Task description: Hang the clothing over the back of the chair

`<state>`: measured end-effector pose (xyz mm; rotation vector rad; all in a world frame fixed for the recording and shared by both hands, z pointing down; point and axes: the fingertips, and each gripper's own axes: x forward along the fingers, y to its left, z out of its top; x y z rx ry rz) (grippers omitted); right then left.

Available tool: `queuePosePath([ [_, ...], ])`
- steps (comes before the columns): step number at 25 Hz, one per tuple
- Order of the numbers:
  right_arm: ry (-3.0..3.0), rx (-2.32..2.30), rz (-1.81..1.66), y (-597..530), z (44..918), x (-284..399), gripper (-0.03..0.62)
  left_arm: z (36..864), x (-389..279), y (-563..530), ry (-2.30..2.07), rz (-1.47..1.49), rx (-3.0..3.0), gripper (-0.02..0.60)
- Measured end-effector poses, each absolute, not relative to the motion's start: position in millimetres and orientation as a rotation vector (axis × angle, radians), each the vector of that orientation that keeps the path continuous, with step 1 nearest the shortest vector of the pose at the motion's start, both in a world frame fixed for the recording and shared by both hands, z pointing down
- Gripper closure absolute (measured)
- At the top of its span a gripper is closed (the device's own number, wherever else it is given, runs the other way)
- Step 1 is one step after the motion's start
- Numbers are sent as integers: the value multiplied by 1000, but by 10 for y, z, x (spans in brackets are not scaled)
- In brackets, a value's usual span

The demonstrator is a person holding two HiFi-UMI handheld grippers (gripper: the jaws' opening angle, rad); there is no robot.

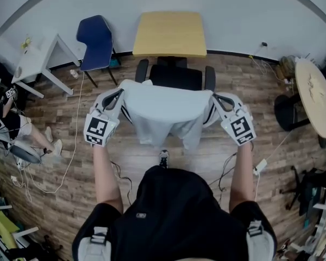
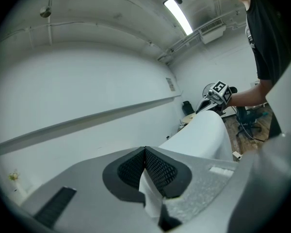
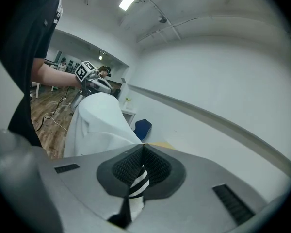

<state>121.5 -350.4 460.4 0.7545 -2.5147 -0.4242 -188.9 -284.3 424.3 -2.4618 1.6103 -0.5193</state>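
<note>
clothing [image 1: 165, 113] stretched between left claw [image 1: 118, 93] and right claw [image 1: 215, 96], both clamped on it.

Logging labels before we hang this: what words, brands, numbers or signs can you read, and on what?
None legible.
Left cube, right cube: square marker patterns, no letters.
Wall plate: too small to read.
Shirt patch: too small to read.

The person wears a black short-sleeved shirt [image 1: 179, 216], pale grey shoulder straps [image 1: 98, 241] and a black-and-white shoe [image 1: 163, 158]. The left gripper [image 1: 119, 93] and right gripper [image 1: 214, 95] are grey, with black mesh pads [image 2: 160, 171] and a white cube [image 1: 100, 128] bearing black square markers.
</note>
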Motion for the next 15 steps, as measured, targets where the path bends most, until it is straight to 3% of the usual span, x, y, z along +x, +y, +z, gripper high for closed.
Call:
queuePosePath([
  [15,-2567,597,-411,-2551,4885,1352,599,4588,-1455,-1578,1689,-615,-2447,583],
])
